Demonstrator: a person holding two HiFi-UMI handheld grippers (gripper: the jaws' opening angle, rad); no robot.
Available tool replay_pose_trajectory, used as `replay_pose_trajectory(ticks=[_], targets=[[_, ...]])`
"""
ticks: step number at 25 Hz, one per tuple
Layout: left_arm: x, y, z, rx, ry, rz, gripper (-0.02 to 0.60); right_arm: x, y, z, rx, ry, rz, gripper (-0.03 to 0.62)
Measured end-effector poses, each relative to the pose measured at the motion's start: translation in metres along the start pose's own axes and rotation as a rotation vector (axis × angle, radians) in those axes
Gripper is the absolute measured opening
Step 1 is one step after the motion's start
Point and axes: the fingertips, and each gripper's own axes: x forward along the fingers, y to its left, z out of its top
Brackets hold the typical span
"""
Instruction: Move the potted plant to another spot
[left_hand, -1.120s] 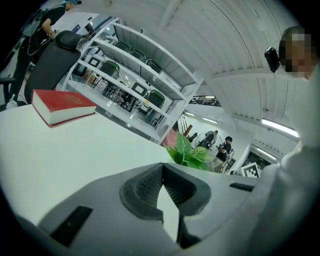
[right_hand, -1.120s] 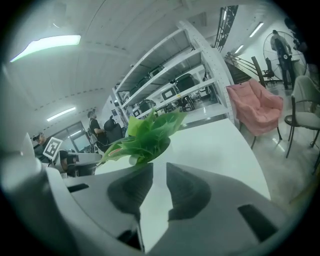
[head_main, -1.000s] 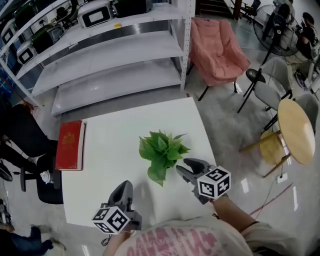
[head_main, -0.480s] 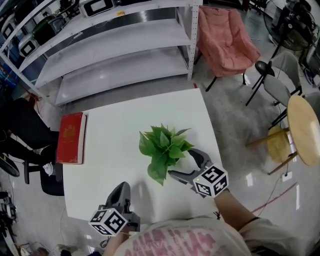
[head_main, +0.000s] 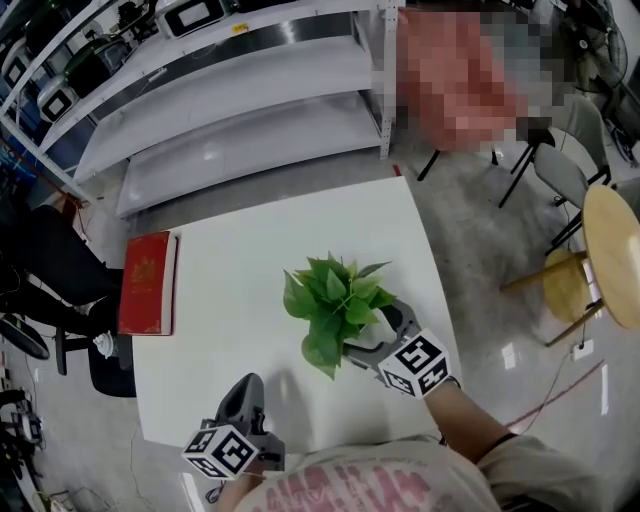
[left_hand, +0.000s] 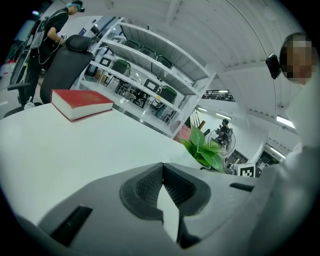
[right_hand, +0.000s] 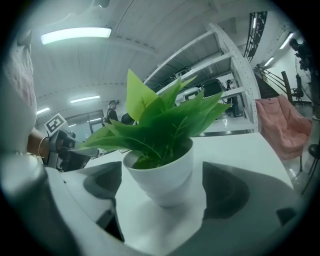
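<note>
potted plant (right_hand: 159, 172) stands on the table (head_main: 230, 290) between the wide-open right tongs (head_main: 368, 330), whose jaws have just been opening, neither pad touching it. left tongs (head_main: 248, 388) are closed and empty, well apart from the plant.

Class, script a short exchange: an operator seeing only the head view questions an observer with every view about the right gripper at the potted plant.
Operator: The leaves hide the pot. Is it between the right gripper jaws?
Observer: Yes, the white pot stands between them, upright on the table.
Operator: Gripped?
Observer: No; the jaws have just been opening, pads clear of it.
Operator: And the left gripper?
Observer: Shut, with nothing between its jaws.
</note>
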Motion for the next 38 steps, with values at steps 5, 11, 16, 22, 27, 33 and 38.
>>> replay_pose_trajectory(ticks=[5,11,16,22,27,33,38], targets=[[0.001,0.004,-0.001,-0.01,0.004,-0.002,0.002,0.011,0.002,0.002,-0.014,0.003,-0.01,0.509],[-0.005,0.015,-0.002,-0.019,0.001,0.016,0.002,0.027,0.006,0.004,-0.024,-0.007,0.002,0.514],[-0.011,0.025,-0.006,-0.04,-0.007,0.041,0.002,0.031,0.006,0.005,-0.045,-0.013,0.007,0.512],[-0.016,0.029,-0.009,-0.047,-0.012,0.05,0.002,0.032,0.004,0.004,-0.044,-0.014,-0.002,0.512],[-0.018,0.039,-0.009,-0.063,-0.017,0.053,0.002,0.035,0.005,0.004,-0.011,-0.012,-0.017,0.511],[-0.015,0.035,-0.007,-0.063,-0.009,0.034,0.002,0.028,0.0,0.008,0.026,-0.018,-0.05,0.508],[-0.019,0.041,-0.003,-0.064,-0.008,0.017,0.002,0.02,0.004,0.012,0.024,-0.029,-0.087,0.505]])
